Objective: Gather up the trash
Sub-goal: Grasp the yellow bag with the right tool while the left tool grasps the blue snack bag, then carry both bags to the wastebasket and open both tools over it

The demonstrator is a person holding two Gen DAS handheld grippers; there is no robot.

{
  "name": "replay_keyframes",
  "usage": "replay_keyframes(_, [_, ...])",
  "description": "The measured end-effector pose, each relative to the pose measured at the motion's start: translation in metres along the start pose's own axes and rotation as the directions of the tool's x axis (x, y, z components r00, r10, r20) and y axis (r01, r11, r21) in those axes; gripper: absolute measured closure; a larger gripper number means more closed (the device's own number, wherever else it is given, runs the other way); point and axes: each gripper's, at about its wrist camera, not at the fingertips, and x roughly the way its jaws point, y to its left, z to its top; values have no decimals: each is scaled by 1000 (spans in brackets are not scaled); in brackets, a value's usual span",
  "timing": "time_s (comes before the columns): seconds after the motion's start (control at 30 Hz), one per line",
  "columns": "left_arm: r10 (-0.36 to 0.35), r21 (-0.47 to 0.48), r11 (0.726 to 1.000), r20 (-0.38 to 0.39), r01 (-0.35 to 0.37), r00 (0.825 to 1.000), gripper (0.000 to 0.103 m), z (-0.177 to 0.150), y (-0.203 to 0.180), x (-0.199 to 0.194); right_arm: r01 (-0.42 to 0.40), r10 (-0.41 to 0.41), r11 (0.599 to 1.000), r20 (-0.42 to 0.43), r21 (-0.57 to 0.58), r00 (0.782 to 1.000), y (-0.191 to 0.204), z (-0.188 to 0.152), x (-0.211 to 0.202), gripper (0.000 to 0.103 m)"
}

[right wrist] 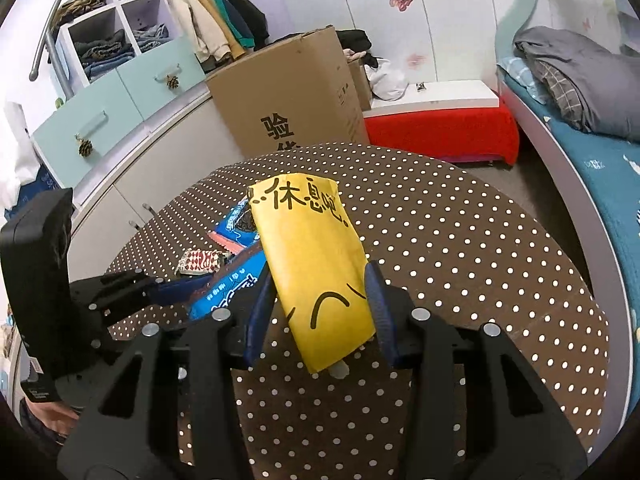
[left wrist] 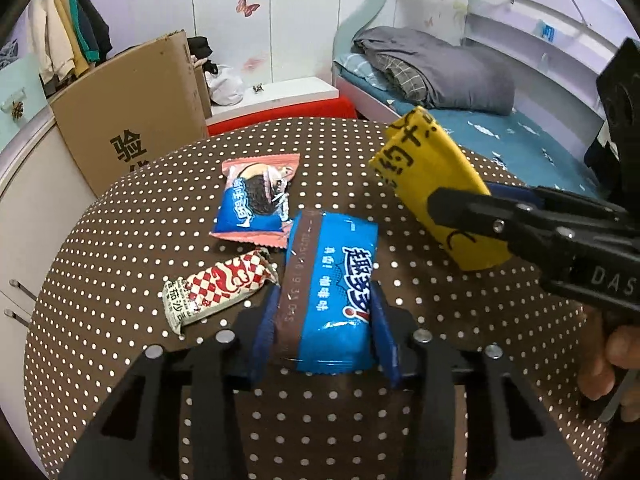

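Observation:
My left gripper point(left wrist: 325, 324) is shut on a blue cookie wrapper point(left wrist: 334, 280), held just above the round brown polka-dot table point(left wrist: 120, 240). My right gripper point(right wrist: 320, 312) is shut on a yellow packet with black writing point(right wrist: 316, 256) and holds it above the table; the packet also shows in the left wrist view point(left wrist: 432, 184). A pink and blue Oreo wrapper point(left wrist: 256, 200) and a red-and-white checked wrapper point(left wrist: 218, 290) lie on the table left of the left gripper. The blue wrapper also shows in the right wrist view point(right wrist: 224, 292).
A tall cardboard box point(left wrist: 132, 112) stands behind the table's far left edge. White cabinets point(right wrist: 120, 184) run along the left. A red stool with a white top point(right wrist: 440, 120) is behind the table. A bed with a grey blanket point(left wrist: 440, 72) is at the right.

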Motion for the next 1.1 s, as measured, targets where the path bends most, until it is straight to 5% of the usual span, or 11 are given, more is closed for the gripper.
replay_keyframes(0.03, [5,-6,1000,-4,-5,1000,39,1,1,1,8,-8,1000,-2,-5,1000,1,0,1,59])
replay_keyframes(0.07, [12,-6,1000,-8,-12,1000,39,2,0,3,13,-13,1000,-2,-9,1000,3,1,2,59])
replay_keyframes(0.1, [13,2,1000,-9,-13,1000,42,3,-1,4,18,-18,1000,-1,-11,1000,4,0,2,59])
replay_keyframes(0.13, [20,17,1000,-4,-20,1000,58,4,-5,3,20,-20,1000,2,-11,1000,4,0,1,59])
replay_keyframes(0.17, [24,22,999,-1,-24,1000,62,6,-7,5,20,-20,1000,4,-8,1000,4,0,1,60])
replay_keyframes(0.27, [-13,-8,1000,7,13,1000,66,4,-7,1,7,-7,1000,25,23,1000,1,-1,-3,61])
replay_keyframes(0.5, [-29,-82,996,44,33,999,67,-12,-13,-15,-29,25,995,45,93,999,-16,-10,-30,65])
replay_keyframes(0.77, [-28,-121,992,141,45,990,67,-10,-56,-53,19,-27,996,91,84,995,-39,-11,-84,72])
replay_keyframes(0.93, [-44,-153,986,124,63,991,67,-7,-71,-49,25,-27,998,24,53,999,-49,-20,-77,73])
replay_keyframes(1.1, [-27,-147,988,154,50,988,67,2,-78,-61,-16,10,997,76,79,997,-59,-20,-100,78])
